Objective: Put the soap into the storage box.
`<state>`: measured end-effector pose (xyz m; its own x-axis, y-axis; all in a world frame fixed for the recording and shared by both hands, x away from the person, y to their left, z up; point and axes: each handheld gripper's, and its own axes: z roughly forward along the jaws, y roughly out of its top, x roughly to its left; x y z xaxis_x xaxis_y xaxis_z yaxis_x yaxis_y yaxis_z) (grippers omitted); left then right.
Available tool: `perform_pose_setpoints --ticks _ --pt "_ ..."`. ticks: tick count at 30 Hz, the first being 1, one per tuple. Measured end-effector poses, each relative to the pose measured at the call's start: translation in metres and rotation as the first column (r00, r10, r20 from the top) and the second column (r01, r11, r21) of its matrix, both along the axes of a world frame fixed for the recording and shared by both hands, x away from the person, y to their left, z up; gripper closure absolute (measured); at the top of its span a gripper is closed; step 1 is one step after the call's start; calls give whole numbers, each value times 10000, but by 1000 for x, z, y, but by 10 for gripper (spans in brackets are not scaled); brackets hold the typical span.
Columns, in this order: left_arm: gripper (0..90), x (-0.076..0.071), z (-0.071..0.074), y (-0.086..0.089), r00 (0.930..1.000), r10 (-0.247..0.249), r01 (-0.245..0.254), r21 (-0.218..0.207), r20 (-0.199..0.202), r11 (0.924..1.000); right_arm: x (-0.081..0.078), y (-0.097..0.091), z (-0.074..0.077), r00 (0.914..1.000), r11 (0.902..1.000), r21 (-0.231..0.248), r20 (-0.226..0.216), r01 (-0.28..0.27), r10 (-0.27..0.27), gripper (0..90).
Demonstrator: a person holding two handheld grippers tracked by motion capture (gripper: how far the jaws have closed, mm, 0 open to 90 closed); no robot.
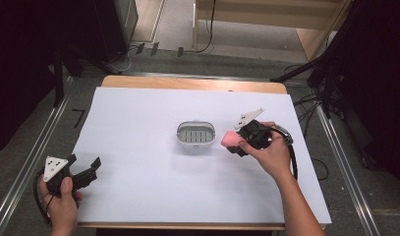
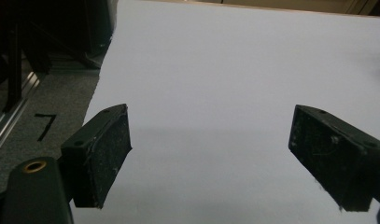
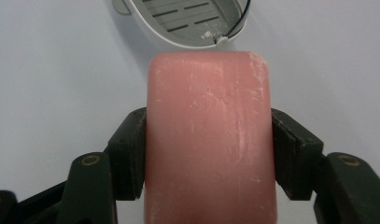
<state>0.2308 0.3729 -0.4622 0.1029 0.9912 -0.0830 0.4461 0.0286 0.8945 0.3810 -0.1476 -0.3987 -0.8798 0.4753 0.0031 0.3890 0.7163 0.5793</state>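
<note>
A pink bar of soap [image 3: 209, 140] is clamped between the two black jaws of my right gripper [image 3: 208, 149], jaws pressing its long sides. From above, the soap [image 1: 230, 139] hangs just right of a white and grey slotted soap dish [image 1: 195, 134] in the middle of the table, with the right gripper [image 1: 237, 142] behind it in a hand. The dish [image 3: 187, 21] lies just beyond the soap's far end. My left gripper [image 1: 82, 169] rests near the table's front left corner, open, nothing between its jaws [image 2: 211, 158].
A white sheet [image 1: 138, 172] covers the wooden table. A black "7" mark [image 1: 78, 117] sits on the grey floor left of it. Metal rails [image 1: 35, 157] run along both sides, with cables and dark stands beyond the far edge.
</note>
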Motion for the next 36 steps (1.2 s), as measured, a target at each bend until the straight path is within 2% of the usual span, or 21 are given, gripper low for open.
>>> perform_pose_setpoints --ticks 5,15,19,29,36 --pt "134 1 0 0 10000 -9 10 42 -35 10000 2 5 3 10000 9999 145 16 -63 63 384" --pt "134 1 0 0 10000 -20 20 35 -30 10000 10 20 9 9974 9970 298 139 -711 707 384" --pt "134 1 0 -1 10000 -41 41 37 -23 10000 13 26 11 9957 9955 203 150 -922 919 384" --pt "134 1 0 0 10000 -67 67 32 -48 10000 20 44 17 9872 9880 150 461 -1537 1528 384" --pt "134 1 0 0 10000 -81 82 20 -36 10000 26 53 15 9803 9815 126 538 -1911 1902 384"
